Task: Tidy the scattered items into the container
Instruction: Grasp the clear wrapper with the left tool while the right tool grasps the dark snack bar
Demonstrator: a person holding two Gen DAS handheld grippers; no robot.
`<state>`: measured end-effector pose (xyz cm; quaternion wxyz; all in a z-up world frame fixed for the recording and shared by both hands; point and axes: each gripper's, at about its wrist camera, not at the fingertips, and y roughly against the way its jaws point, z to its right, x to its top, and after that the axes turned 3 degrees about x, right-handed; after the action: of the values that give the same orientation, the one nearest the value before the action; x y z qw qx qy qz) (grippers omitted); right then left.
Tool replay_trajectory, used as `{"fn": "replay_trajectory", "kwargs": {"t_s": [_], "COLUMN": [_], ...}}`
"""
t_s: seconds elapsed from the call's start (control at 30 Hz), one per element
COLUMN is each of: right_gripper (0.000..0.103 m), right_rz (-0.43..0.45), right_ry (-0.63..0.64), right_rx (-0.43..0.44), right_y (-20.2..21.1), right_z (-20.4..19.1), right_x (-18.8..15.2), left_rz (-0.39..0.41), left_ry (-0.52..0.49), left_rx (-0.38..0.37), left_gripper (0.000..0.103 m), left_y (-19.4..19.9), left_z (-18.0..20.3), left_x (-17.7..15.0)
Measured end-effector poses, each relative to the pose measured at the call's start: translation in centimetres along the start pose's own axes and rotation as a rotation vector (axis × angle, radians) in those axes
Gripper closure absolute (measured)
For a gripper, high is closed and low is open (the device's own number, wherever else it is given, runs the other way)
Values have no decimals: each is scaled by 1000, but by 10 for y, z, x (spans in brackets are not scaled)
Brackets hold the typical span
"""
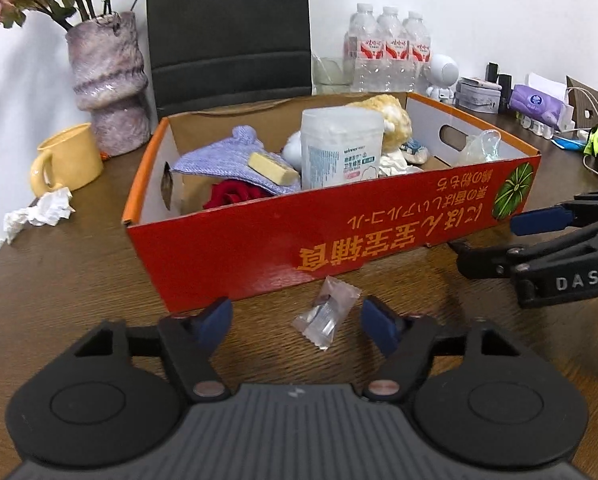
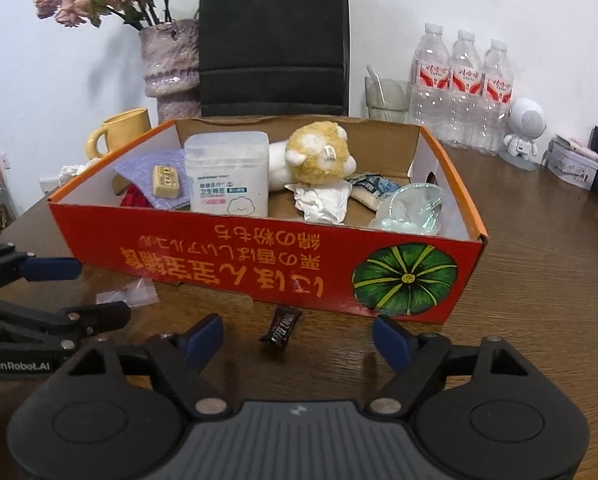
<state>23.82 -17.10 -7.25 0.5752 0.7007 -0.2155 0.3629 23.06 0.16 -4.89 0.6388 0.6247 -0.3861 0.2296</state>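
Note:
A red cardboard box (image 1: 259,240) stands on the wooden table, holding a cotton-swab tub (image 1: 339,148), a purple knit cloth, a plush toy (image 2: 319,156) and other items. A clear wrapped candy (image 1: 325,316) lies on the table in front of the box, between the open fingers of my left gripper (image 1: 297,324). A dark wrapped candy (image 2: 281,326) lies before the box (image 2: 259,264), between the open fingers of my right gripper (image 2: 297,338). The clear candy (image 2: 133,294) also shows in the right wrist view, beside the left gripper (image 2: 91,288). The right gripper (image 1: 495,240) shows at the right of the left wrist view.
A yellow mug (image 1: 65,160), a crumpled tissue (image 1: 39,212) and a vase of dried flowers (image 1: 107,84) stand left of the box. Water bottles (image 2: 463,92), a glass (image 2: 385,96), a white robot figure (image 2: 525,132) and small boxes sit behind and right. A black bag (image 2: 273,40) stands at the back.

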Motion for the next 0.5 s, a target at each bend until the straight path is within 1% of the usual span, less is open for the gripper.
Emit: {"fn": "replay_trajectory", "kwargs": {"t_s": [0.03, 0.07, 0.2, 0.27, 0.3, 0.33, 0.37, 0.4, 0.43, 0.47, 0.5], "right_gripper": [34, 39, 45, 54, 56, 62, 69, 73, 81, 87, 88], "right_rz": [-6, -11, -15, -12, -9, -6, -3, -2, -2, -2, 0], "right_ry": [-4, -8, -6, 3, 8, 17, 26, 33, 39, 46, 50], "right_rx": [-2, 0, 5, 3, 0, -3, -2, 4, 8, 12, 14], "right_y": [-2, -4, -9, -10, -10, -9, -9, -8, -7, -6, -6], "right_z": [0, 0, -2, -4, -5, -6, -8, -9, -11, -12, -13], "right_x": [1, 1, 2, 1, 1, 0, 0, -1, -1, -1, -2], "left_rz": [-7, -12, -7, -3, -2, -1, 0, 1, 3, 4, 5], "left_ry": [2, 4, -2, -4, -4, -5, -4, -5, -8, -13, -14], "left_rx": [-11, -19, -37, -48, -51, -57, -65, -71, -76, -81, -85], "left_gripper": [40, 42, 50, 54, 57, 61, 64, 69, 77, 81, 84], "left_y": [-2, -4, -7, -7, -7, -7, -7, -6, -6, -5, -4], "left_z": [0, 0, 3, 4, 4, 5, 5, 6, 7, 9, 10], "left_x": [0, 1, 3, 4, 3, 3, 3, 3, 2, 2, 2]}}
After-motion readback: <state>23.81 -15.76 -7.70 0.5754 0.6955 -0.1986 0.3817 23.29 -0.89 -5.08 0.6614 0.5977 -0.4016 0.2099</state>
